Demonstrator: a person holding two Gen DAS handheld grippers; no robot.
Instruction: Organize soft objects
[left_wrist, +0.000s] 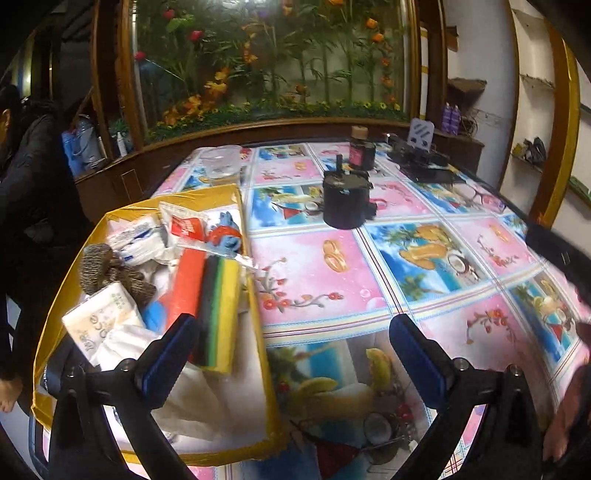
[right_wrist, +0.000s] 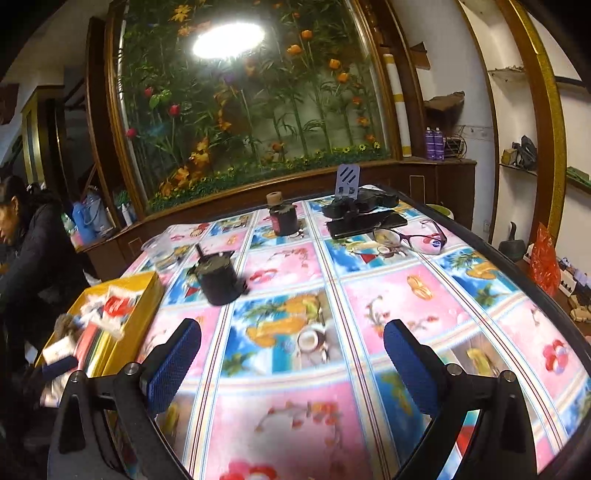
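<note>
Left tool (left_wrist: 291, 354): jaws spread wide, nothing between them, hovering over the near edge of the counter (left_wrist: 424, 280) at the right wall of the yellow box (left_wrist: 255, 295). Right tool (right_wrist: 291, 354): also wide, empty, above bare patterned cloth mid-counter

Yellow box sits at the counter's left near corner, full of soft stuff:
- striped sponge (left_wrist: 221, 314) (yellow/green/black) on edge along the right wall, an orange-red block (left_wrist: 186, 291) touching its left side
- tissue pack (left_wrist: 101, 317) at front left, tilted
- brown mesh scrubber (left_wrist: 114, 273) just behind the tissue pack
- white wrapped packs (left_wrist: 136, 240) at back left, a red-label packet (left_wrist: 186, 227) beside them
- blue cloth (left_wrist: 227, 232) at back right corner
- loose white cloth (left_wrist: 207, 402) filling the front of the box

In the right wrist view the box (right_wrist: 136, 314) shows low left, well apart from the right tool

Elsewhere on the counter: black round container (left_wrist: 345, 201) mid-counter, dark jar with cork lid (left_wrist: 360, 147) behind it, clear plastic cup (left_wrist: 221, 160) behind the box, glasses (right_wrist: 410, 232) and black devices (right_wrist: 364, 212) at the far right

Person in dark clothes (right_wrist: 33, 251) stands beyond the counter's left side
</note>
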